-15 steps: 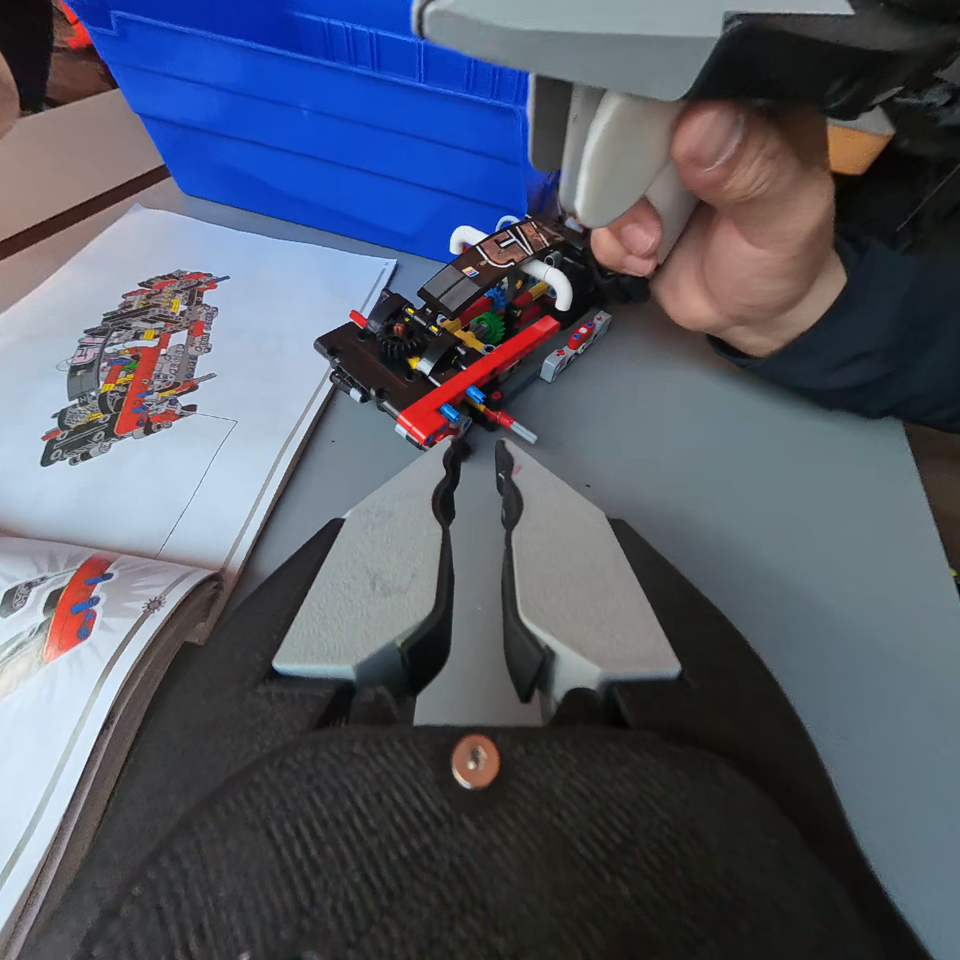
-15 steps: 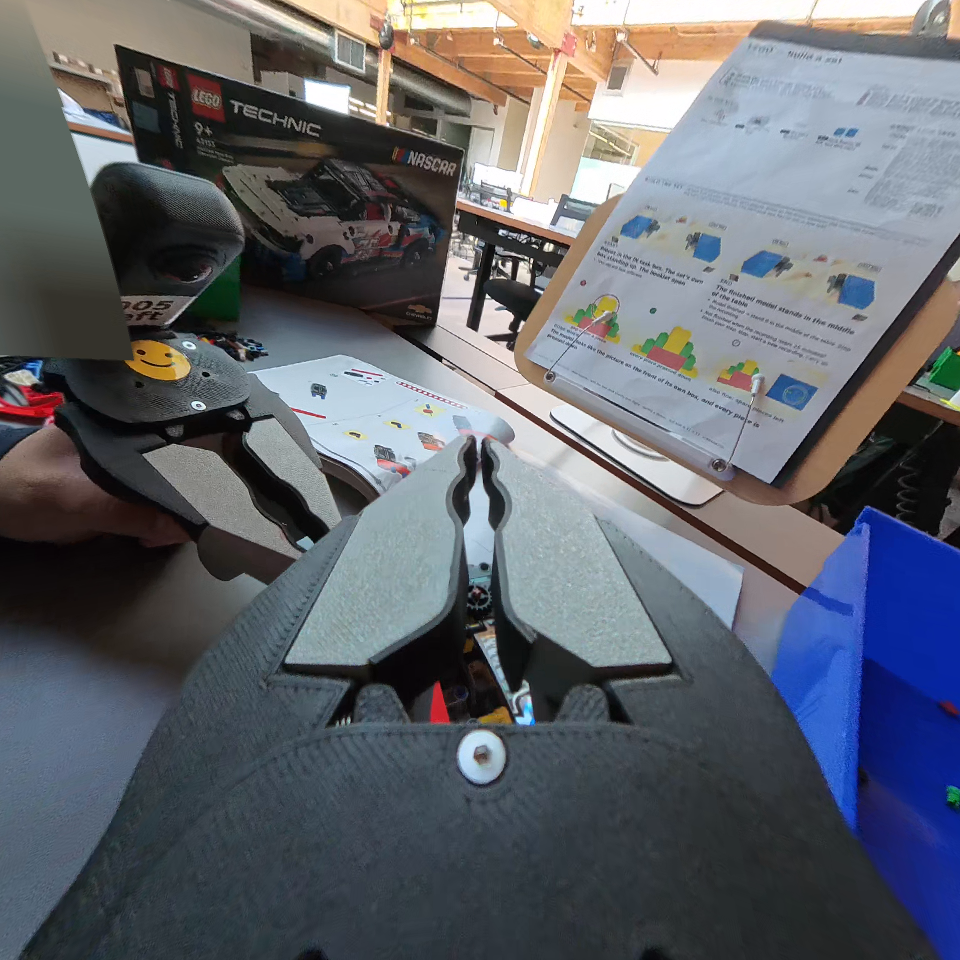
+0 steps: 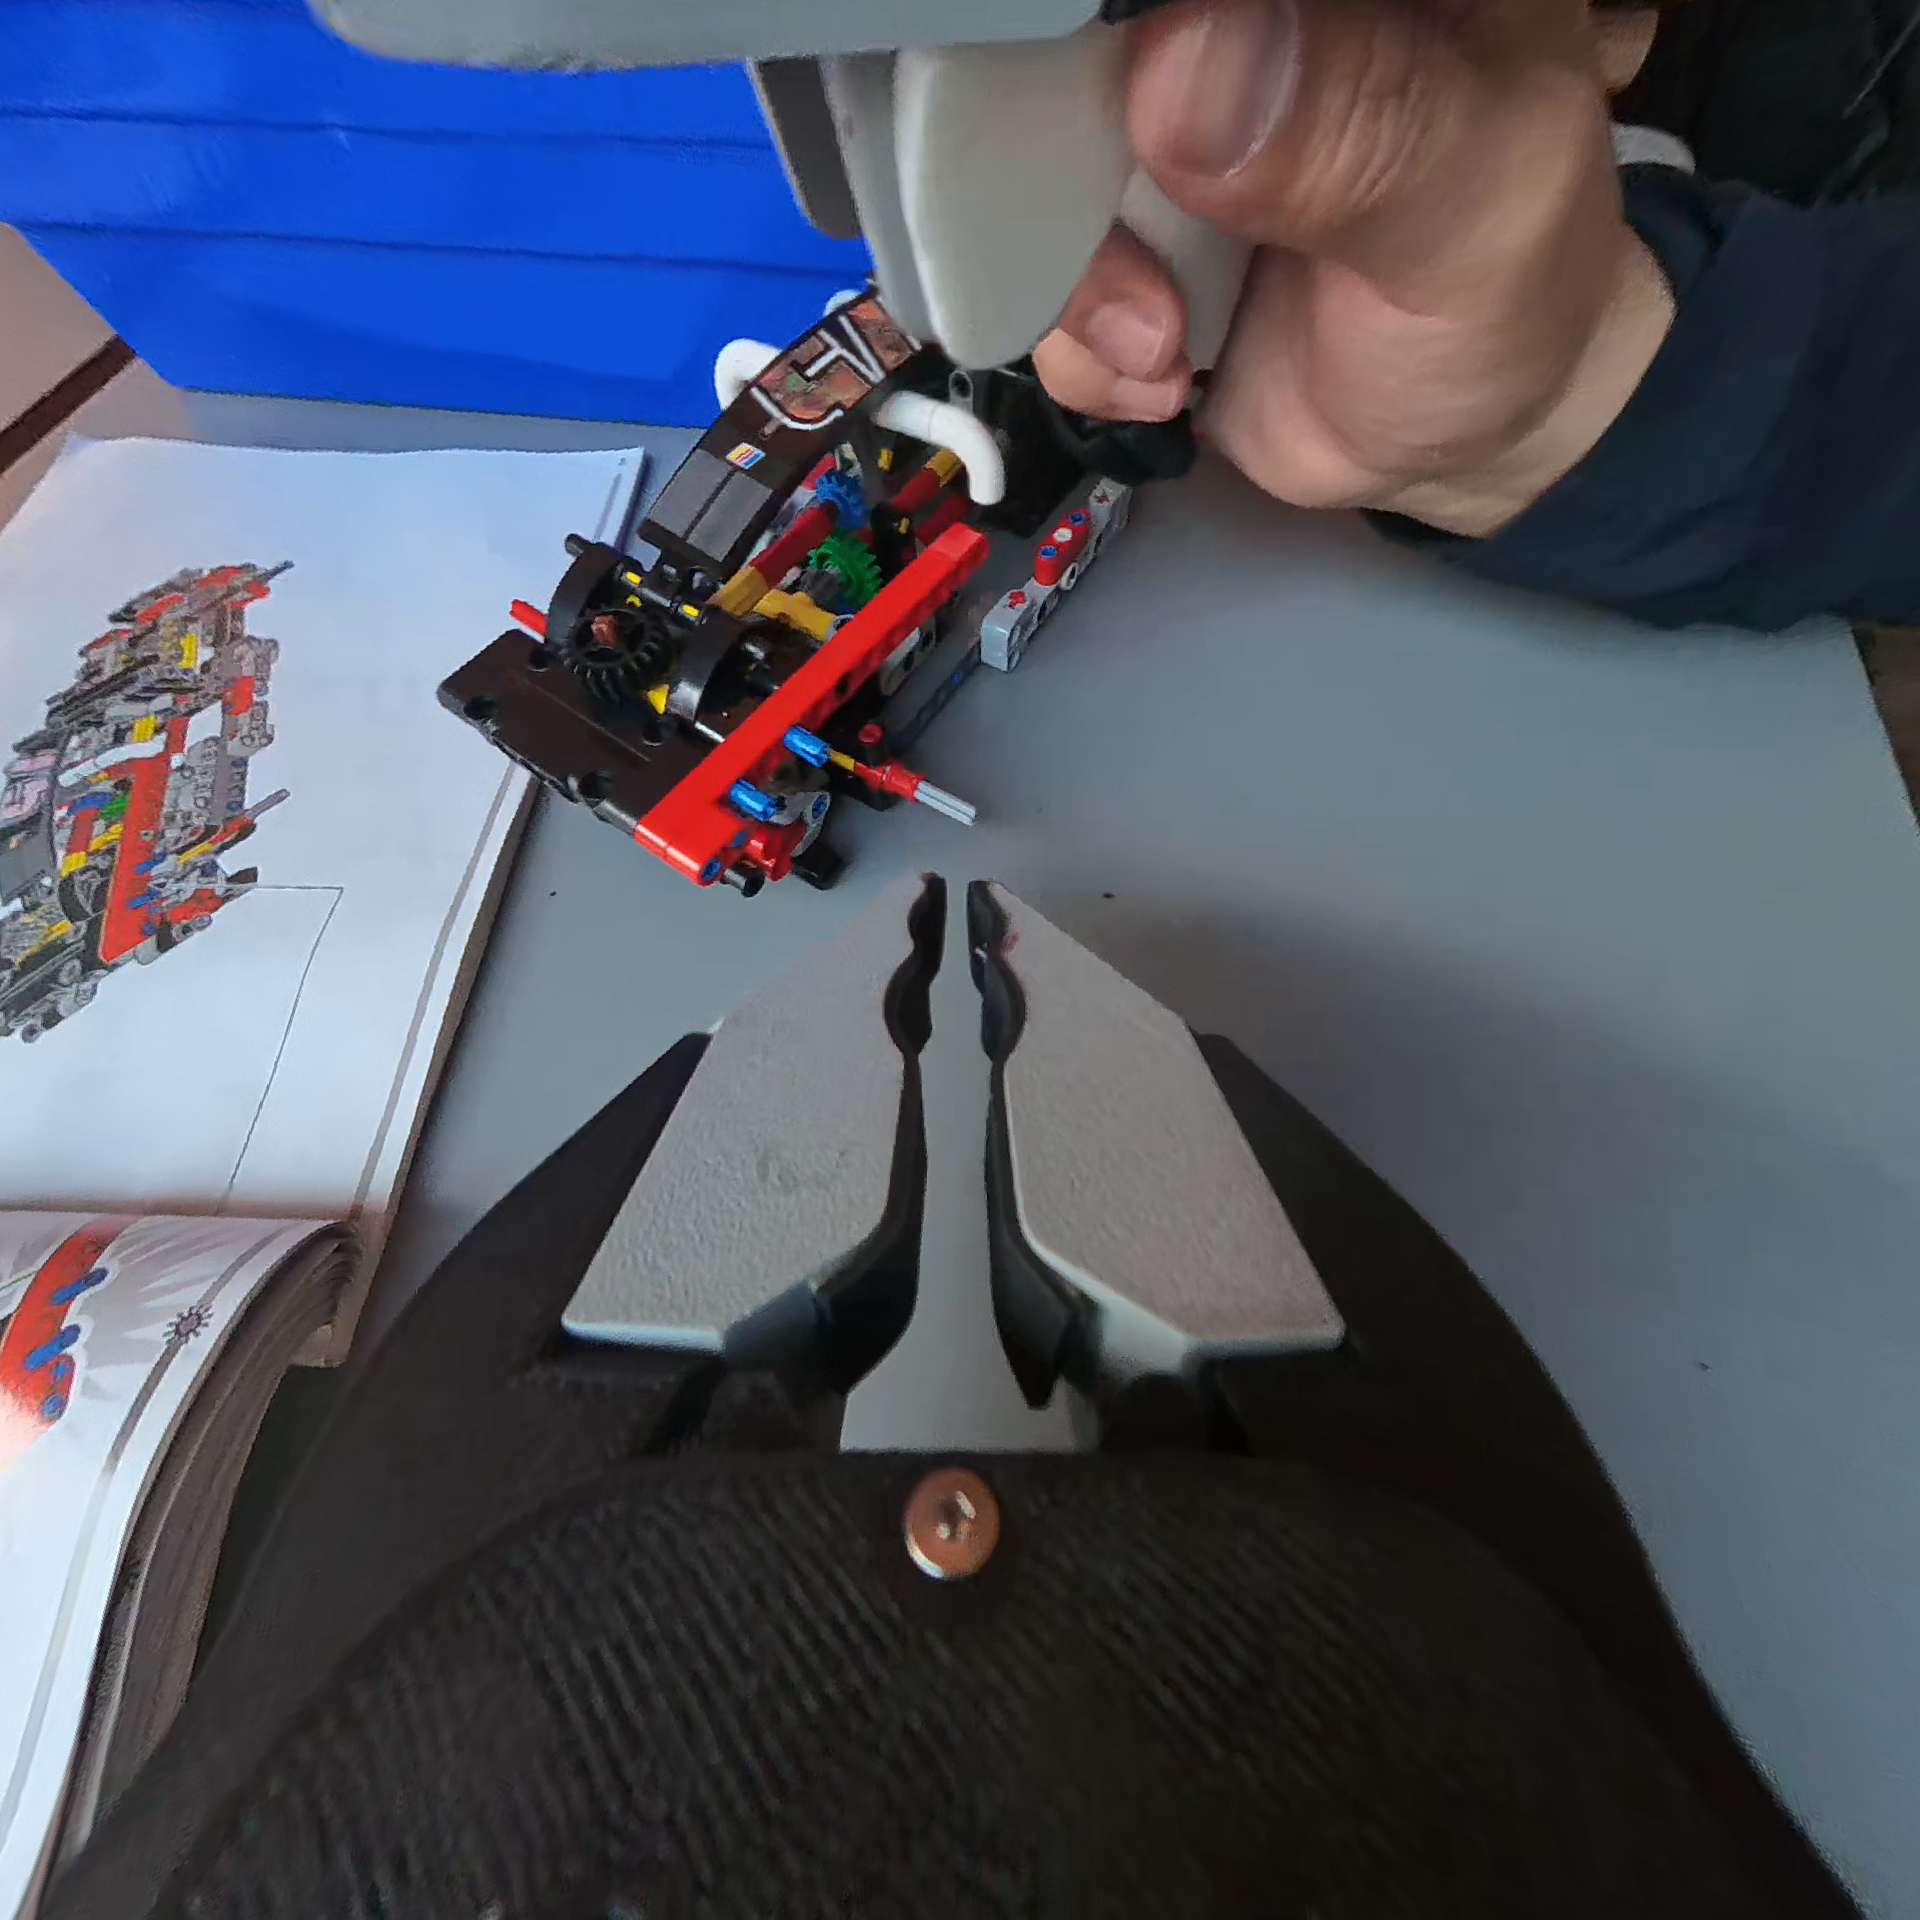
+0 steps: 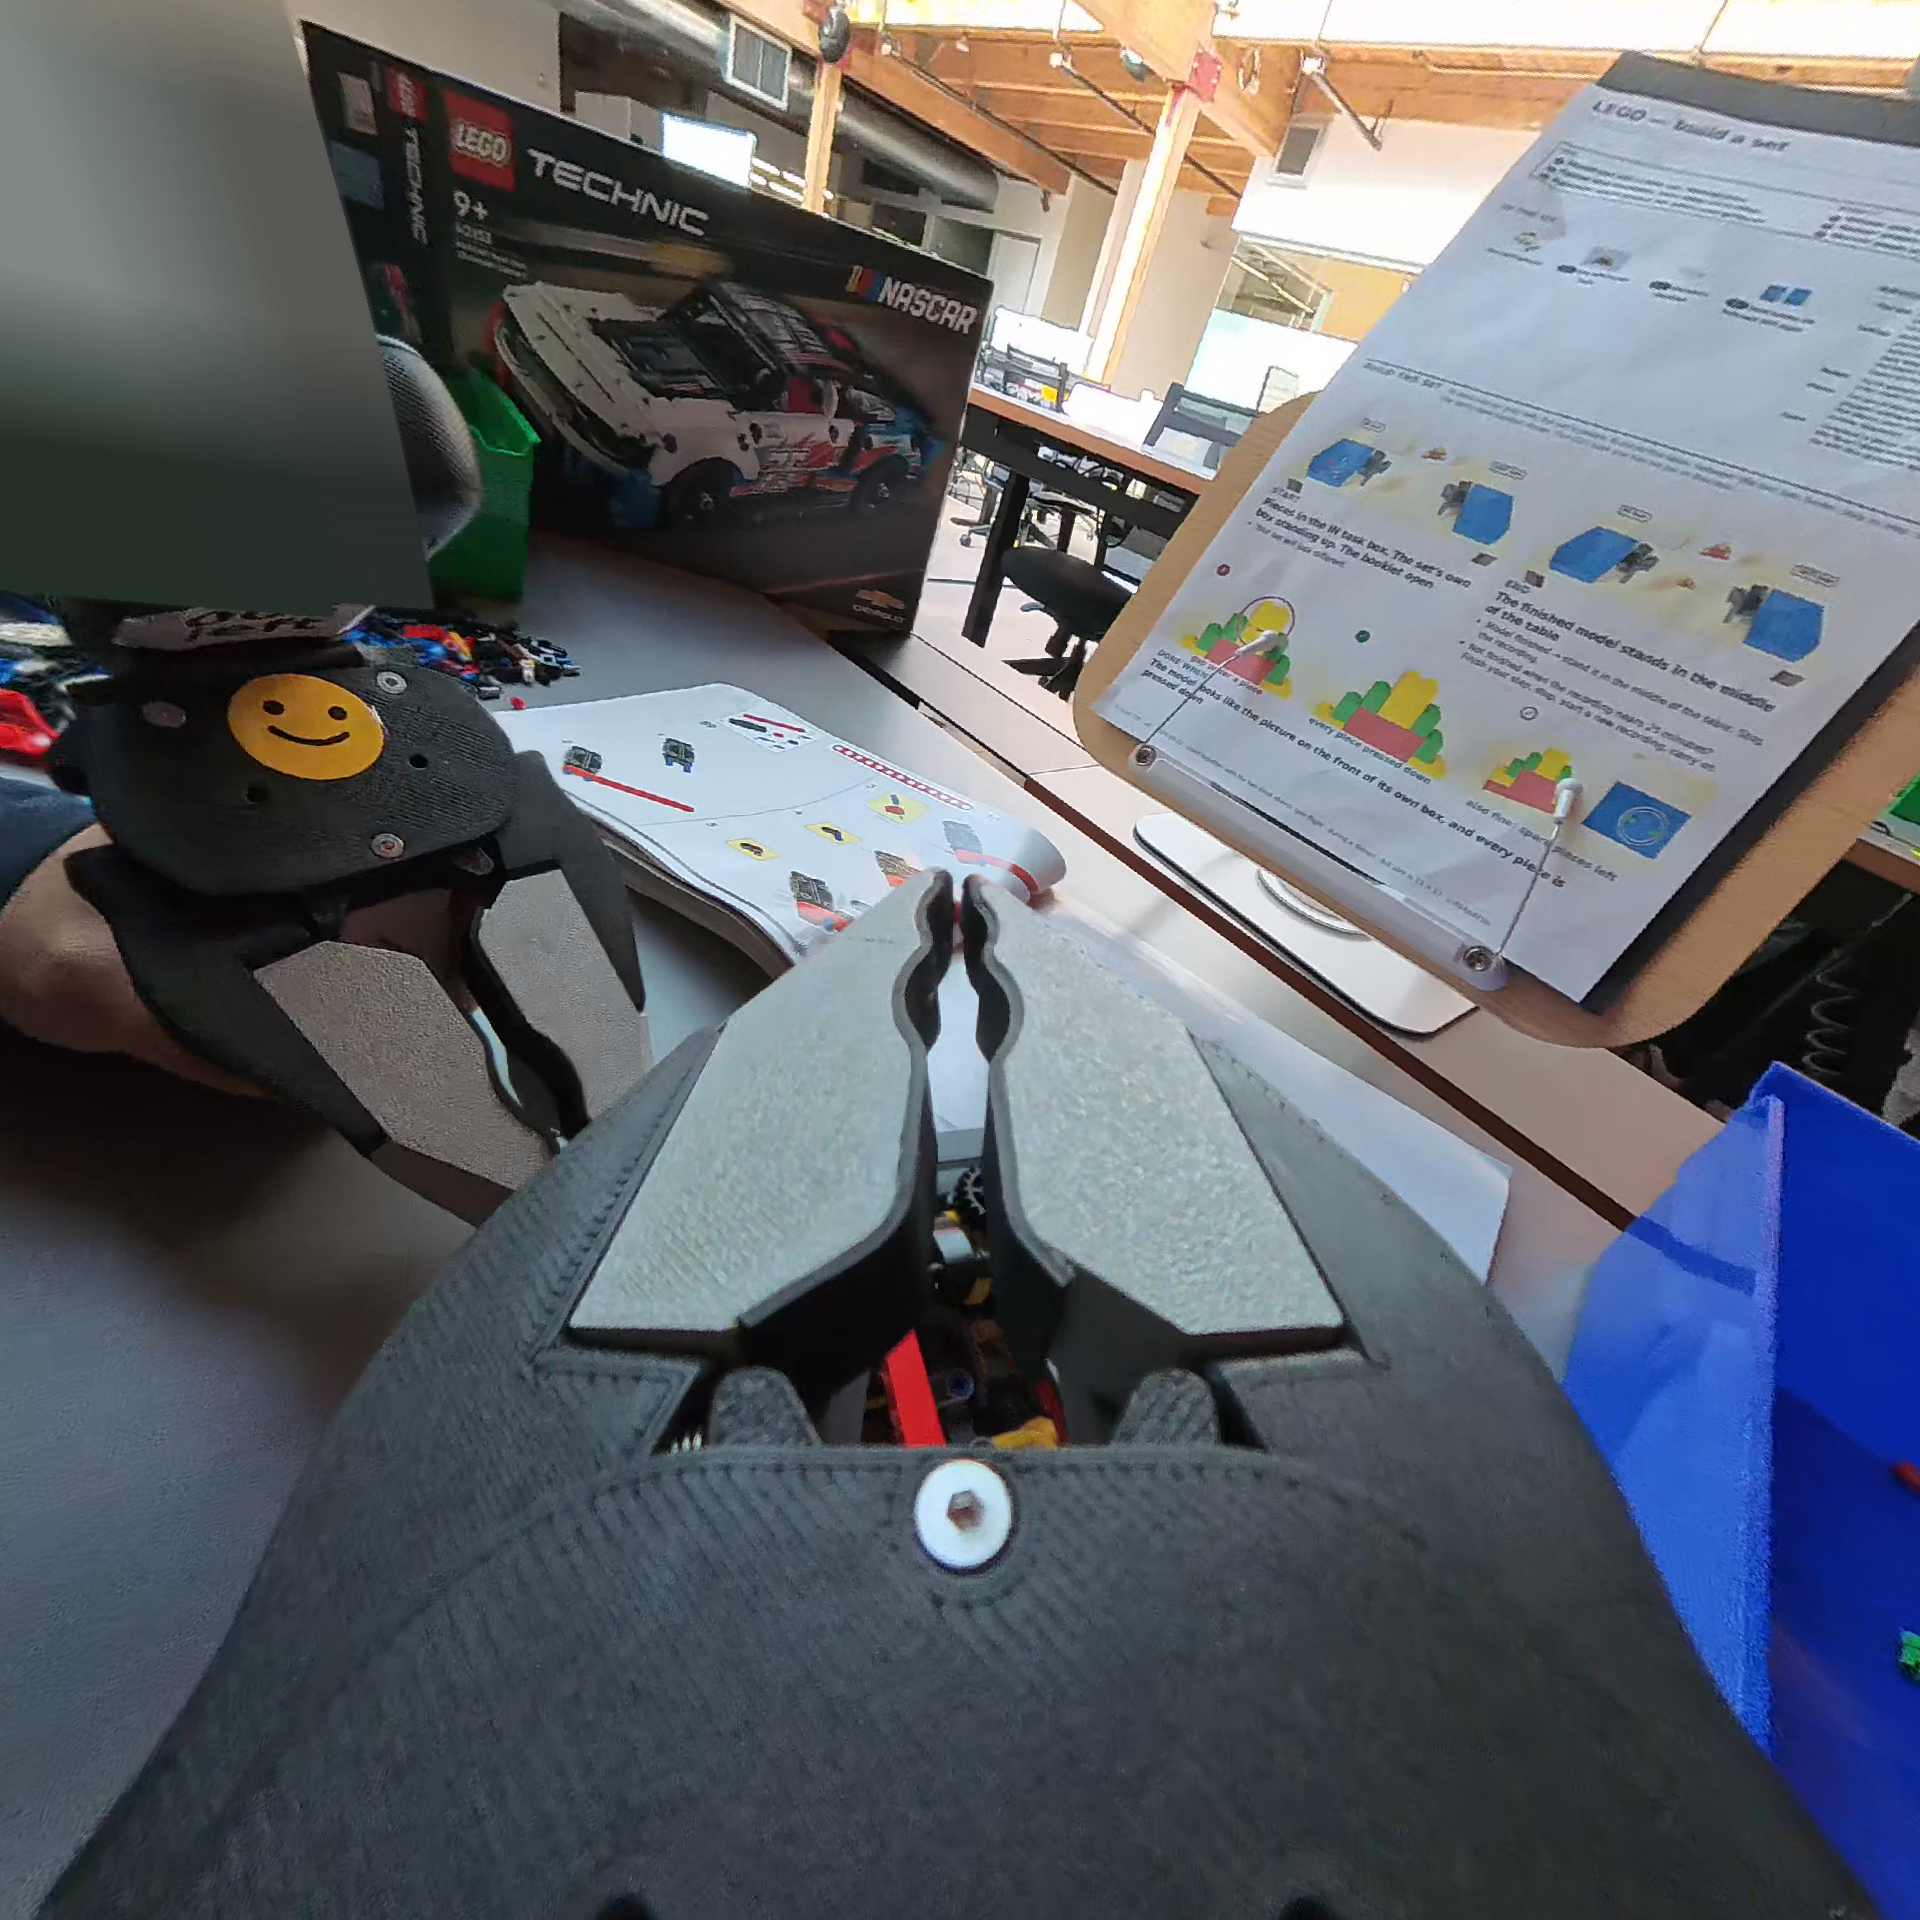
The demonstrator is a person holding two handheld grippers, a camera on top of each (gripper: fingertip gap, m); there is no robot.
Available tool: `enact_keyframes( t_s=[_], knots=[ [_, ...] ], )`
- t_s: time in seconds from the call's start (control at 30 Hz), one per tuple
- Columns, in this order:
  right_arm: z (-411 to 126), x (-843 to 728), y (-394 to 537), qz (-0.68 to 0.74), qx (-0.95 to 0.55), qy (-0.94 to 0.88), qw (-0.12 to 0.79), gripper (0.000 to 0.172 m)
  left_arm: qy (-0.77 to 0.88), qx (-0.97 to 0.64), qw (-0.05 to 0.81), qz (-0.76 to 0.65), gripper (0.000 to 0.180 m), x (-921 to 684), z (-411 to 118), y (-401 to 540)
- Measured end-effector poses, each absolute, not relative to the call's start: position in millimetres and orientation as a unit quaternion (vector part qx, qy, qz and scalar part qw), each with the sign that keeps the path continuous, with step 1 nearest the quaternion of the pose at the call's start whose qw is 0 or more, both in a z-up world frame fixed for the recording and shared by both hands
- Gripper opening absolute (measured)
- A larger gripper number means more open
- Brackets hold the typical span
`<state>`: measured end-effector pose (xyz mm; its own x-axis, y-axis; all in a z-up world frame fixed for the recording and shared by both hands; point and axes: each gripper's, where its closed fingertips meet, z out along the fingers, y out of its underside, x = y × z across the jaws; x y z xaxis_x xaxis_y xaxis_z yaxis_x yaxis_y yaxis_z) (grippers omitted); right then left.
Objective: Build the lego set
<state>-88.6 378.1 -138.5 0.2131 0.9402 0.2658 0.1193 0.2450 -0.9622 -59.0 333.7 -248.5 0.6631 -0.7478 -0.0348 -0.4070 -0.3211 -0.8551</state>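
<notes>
A partly built brick car chassis (image 3: pixel 748 644), black and red with gears, lies on the grey table (image 3: pixel 1403 935). A grey axle (image 3: pixel 940 802) sticks out of its near side. My left gripper (image 3: pixel 956 894) hovers just short of that axle, fingers nearly together with nothing between them; it also shows in the right wrist view (image 4: pixel 540 1101). My right gripper (image 4: pixel 956 894) is shut with nothing between its tips and sits over the chassis (image 4: pixel 914 1382), which shows under its fingers. In the left wrist view a hand (image 3: pixel 1351 291) holds its grey handle (image 3: pixel 987 208) at the chassis' far end; its fingers are hidden there.
An open instruction booklet (image 3: pixel 260 779) lies left of the chassis, also in the right wrist view (image 4: pixel 790 810). A blue bin (image 3: pixel 416 260) stands behind it. The set's box (image 4: pixel 665 364), a green bin (image 4: pixel 499 488), loose pieces (image 4: pixel 468 649) and a clipboard stand (image 4: pixel 1558 571) stand farther off.
My left gripper's fingers have come together from a wider gap, on nothing, and moved slightly nearer the chassis. My right gripper stays shut over the chassis.
</notes>
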Motion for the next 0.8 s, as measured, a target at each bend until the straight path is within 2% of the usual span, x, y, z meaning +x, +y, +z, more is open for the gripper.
enact_keyframes(
  t_s=[0.4, 0.8],
  knots=[
    [-128, -85, 367, 0.350, -0.479, -0.526, 0.610, 0.000, 0.507, -0.756, 0.407, -0.077, 0.000, -34, -279, 312],
    [-141, -90, 371, 0.354, -0.494, -0.531, 0.590, 0.000, 0.495, -0.762, 0.404, -0.105, 0.000, -33, -276, 312]
  ],
)
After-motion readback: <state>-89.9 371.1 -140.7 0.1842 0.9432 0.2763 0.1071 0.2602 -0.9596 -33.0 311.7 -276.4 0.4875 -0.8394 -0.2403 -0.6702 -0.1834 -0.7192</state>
